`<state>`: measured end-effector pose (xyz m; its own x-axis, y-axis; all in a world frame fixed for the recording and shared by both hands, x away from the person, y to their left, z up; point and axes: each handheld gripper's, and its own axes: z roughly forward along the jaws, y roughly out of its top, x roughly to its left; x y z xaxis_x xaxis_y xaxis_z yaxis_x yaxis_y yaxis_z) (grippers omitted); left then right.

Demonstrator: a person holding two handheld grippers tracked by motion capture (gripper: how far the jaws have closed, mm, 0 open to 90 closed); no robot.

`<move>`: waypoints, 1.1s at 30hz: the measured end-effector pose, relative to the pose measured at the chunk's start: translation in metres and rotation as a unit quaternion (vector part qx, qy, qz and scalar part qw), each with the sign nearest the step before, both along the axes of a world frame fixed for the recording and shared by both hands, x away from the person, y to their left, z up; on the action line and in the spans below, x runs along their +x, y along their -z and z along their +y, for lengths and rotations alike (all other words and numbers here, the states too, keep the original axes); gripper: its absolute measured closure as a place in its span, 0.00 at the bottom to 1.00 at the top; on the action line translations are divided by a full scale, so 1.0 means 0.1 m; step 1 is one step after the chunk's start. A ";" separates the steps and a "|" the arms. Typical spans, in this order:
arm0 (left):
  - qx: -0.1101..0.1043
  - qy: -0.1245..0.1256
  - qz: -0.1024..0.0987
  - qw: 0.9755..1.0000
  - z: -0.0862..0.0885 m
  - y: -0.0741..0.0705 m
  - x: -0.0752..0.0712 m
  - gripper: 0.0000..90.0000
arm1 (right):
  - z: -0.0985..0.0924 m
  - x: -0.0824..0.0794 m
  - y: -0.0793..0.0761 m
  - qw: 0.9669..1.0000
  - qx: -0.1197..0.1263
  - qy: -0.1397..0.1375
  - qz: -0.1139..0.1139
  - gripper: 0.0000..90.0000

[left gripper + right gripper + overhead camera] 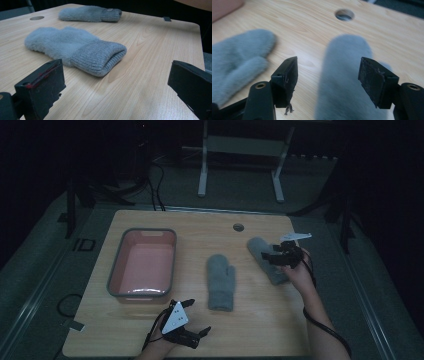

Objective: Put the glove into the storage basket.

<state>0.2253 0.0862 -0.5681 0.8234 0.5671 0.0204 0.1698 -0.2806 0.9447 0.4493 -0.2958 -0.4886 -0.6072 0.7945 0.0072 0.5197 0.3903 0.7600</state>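
at the near edge of the pale wooden counter [260, 320], the left tool [196, 319], held low in a hand, jaws spread wide with nothing between them, grey three-cornered plate on top. just ahead of it in the left gripper view, bare wood grain, then the ribbed knit cuff of a fluffy grey mitten [75, 48] lying flat, cuff opening turned toward the tool. same mitten at mid-counter in the high view [221, 280], thumb to its right side, cuff toward the person. to its left, well apart, a shallow rectangular pink tub with a grey rim [116, 275], nothing visible inside. to the right and a little farther back, a second fluffy grey mitten [265, 257] lying slanted, with the right tool [274, 256] over its cuff end, held by a hand [299, 272] with a black cable trailing down the forearm. in the right gripper view, jaws open wide on either side of that mitten [344, 82], not closed on it; contact with the fabric cannot be told. beyond, a small round hole in the counter [238, 227] near the far edge. farther still, dim floor, cables and white frame legs [202, 175].
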 end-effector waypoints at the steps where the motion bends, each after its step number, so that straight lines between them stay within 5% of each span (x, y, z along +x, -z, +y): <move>1: 0.000 0.000 0.000 1.000 0.00 0.00 0.00 0.01 | 0.00 0.00 0.00 1.000 0.000 0.000 0.000 0.38; 5: 0.000 0.000 0.000 1.000 0.00 0.00 0.00 0.01 | -0.09 0.08 0.18 1.000 -0.023 0.018 0.006 0.48; 16: 0.001 0.001 0.001 1.000 0.00 0.00 0.00 0.01 | -0.09 0.18 0.52 0.996 -0.084 -0.014 0.009 0.57; 24: 0.002 0.001 0.001 1.000 0.00 0.01 0.00 0.01 | -0.08 0.13 0.57 0.996 -0.087 -0.015 -0.009 0.84; 29: 0.001 0.000 0.001 1.000 0.00 0.00 0.00 0.01 | 0.00 0.01 0.53 0.995 -0.086 0.032 -0.023 0.92; 33: 0.000 -0.002 -0.001 1.000 0.00 0.00 0.00 0.01 | 0.00 -0.14 0.40 0.996 -0.048 0.069 -0.036 0.93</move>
<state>0.2253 0.0865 -0.5684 0.8213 0.5700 0.0219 0.1693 -0.2802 0.9449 0.4351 -0.2959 -0.5282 -0.4879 0.8656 -0.1121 0.5189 0.3910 0.7602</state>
